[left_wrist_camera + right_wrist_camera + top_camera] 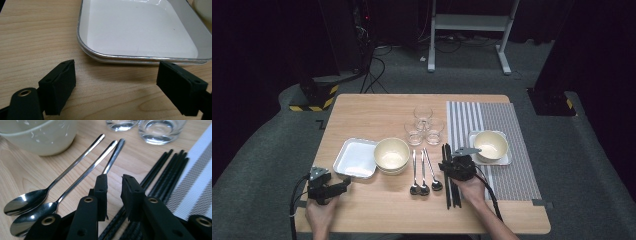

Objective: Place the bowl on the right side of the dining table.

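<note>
I'm lowering the right claw (113,182), jaws narrowed with nothing between them, onto the third spoon (112,157) at centre frame beside the chopsticks (162,175); next it must straddle the handle.

A light wooden table (362,107) with rounded corners stands on a grey carpeted floor (257,150), lit from above while the far side of the room sinks into near darkness. At the far end stands a white metal frame (467,22) on two feet, with dark cables (377,70) trailing across the carpet to its left. A base marked with yellow-and-black hazard stripes (314,97) sits at the far left of the table — a second dark base (552,102) sits at the far right.
</note>
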Tool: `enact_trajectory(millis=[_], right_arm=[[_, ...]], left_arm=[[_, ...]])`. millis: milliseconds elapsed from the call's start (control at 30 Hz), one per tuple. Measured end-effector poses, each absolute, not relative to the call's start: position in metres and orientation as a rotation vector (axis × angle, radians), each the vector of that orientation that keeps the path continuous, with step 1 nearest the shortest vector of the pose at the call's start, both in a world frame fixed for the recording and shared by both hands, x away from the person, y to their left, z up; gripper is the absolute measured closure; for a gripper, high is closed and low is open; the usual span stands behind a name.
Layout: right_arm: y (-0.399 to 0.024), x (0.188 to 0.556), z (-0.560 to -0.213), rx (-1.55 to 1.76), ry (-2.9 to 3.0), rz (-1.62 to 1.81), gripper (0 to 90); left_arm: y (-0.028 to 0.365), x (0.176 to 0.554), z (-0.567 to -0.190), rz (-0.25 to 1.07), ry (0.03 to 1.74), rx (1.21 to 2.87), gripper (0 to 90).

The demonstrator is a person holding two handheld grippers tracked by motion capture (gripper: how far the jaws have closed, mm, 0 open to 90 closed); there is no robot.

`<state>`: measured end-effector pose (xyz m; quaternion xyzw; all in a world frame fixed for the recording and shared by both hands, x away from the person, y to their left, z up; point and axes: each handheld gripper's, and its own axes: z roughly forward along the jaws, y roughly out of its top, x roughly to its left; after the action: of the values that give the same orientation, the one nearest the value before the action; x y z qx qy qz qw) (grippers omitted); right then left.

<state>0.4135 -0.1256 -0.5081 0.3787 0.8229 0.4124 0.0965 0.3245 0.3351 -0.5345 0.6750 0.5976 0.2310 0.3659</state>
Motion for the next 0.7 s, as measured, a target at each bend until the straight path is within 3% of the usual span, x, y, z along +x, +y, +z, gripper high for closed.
enact_trajectory(millis=[700], right_arm=[[-0.094,0.411,-0.522,1.060,2.507,1.084,72.5]], left_arm=[[0.334,0.325,-0.535,0.598,1.533,1.740,15.9]])
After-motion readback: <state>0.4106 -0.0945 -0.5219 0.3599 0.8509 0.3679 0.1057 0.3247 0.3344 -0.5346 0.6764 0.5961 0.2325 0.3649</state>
